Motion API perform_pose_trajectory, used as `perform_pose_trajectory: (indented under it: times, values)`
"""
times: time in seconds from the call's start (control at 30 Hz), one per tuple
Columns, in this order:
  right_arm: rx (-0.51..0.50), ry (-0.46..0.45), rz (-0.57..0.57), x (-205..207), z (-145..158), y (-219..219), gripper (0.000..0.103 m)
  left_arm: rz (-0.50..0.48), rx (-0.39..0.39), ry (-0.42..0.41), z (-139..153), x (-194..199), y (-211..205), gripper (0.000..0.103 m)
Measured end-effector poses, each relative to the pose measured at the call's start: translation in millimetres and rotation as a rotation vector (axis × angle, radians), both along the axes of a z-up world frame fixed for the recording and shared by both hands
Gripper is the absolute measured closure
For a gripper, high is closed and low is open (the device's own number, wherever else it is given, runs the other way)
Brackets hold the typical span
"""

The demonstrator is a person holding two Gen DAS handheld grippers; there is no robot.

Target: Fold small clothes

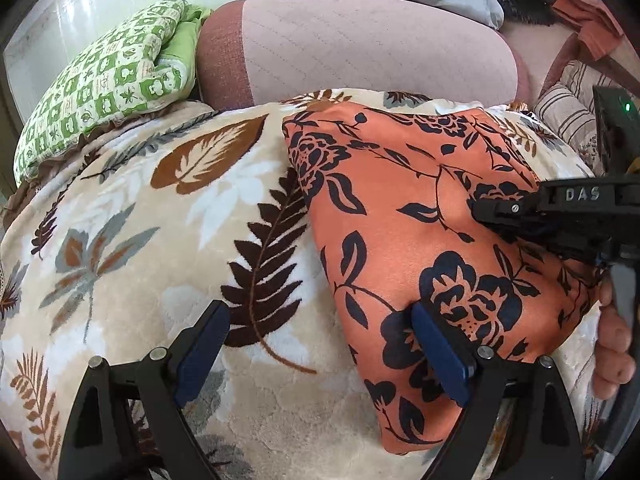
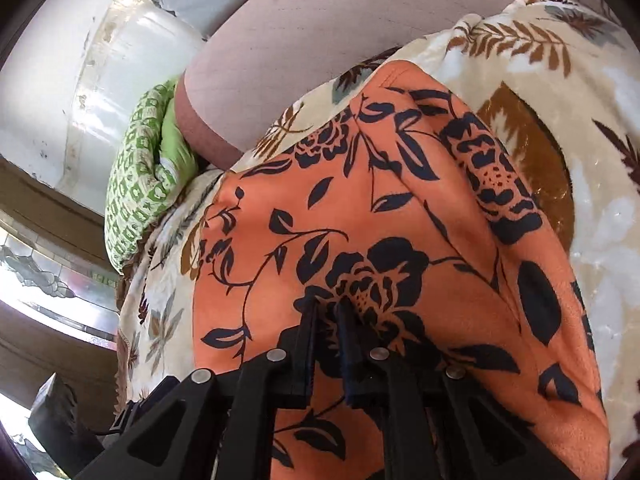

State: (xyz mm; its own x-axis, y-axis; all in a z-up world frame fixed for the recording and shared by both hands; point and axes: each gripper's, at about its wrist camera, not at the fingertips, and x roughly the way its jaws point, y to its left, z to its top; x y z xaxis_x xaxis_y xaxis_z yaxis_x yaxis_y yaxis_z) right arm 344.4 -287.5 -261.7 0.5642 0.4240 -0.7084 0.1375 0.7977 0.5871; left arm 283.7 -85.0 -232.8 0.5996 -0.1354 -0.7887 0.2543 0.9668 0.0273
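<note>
Left wrist view: orange floral garment (image 1: 400,216) lies on a leaf-print blanket (image 1: 140,208) over what looks like a bed, already folded to a compact, roughly triangular shape. Left tongs (image 1: 320,344) spread wide; right finger sits at the garment's near left edge, left finger over bare blanket, gripping nothing. Right tongs (image 1: 492,210) reach in from the right, tips on the cloth. Green checked pillow (image 1: 104,80) at far left, pink cushion (image 1: 360,48) behind.

Right wrist view: right tongs (image 2: 326,304) nearly pressed together, tips down on the garment (image 2: 400,200); whether cloth is pinched between them, cannot tell.

Judgement: to fold cleanly, pin with the right, close the left on the near edge, carry across low, align edges.
</note>
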Motion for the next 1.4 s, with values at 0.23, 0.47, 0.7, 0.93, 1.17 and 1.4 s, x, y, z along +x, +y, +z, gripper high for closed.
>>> perform_pose_trajectory:
  times: [0.23, 0.47, 0.7, 0.93, 1.17, 1.4]
  values:
    - [0.021, -0.019, 0.004, -6.5, 14.5, -1.0, 0.088, -0.002, 0.004, -0.003, 0.3, -0.8, -0.5, 0.011]
    - [0.011, -0.062, 0.035, -10.8, 28.9, 10.8, 0.089, 0.001, 0.001, -0.001, 0.4, -0.6, -0.6, 0.010]
    - [-0.066, 0.024, 0.079, -1.6, 6.2, 31.4, 0.088, -0.002, -0.002, 0.001, -0.2, -1.0, -0.2, 0.009]
    - [-0.052, -0.006, 0.044, -8.3, 22.0, 14.8, 0.088, 0.000, -0.014, 0.008, -0.3, 0.0, 1.6, 0.009]
    - [-0.032, -0.036, -0.018, -17.3, 35.4, -18.6, 0.088, 0.004, -0.018, 0.011, -0.5, 0.4, 1.6, 0.009]
    - [-0.019, -0.028, -0.069, -23.0, 31.8, -46.0, 0.087, 0.004, -0.017, 0.012, -0.5, 0.8, 1.2, 0.008]
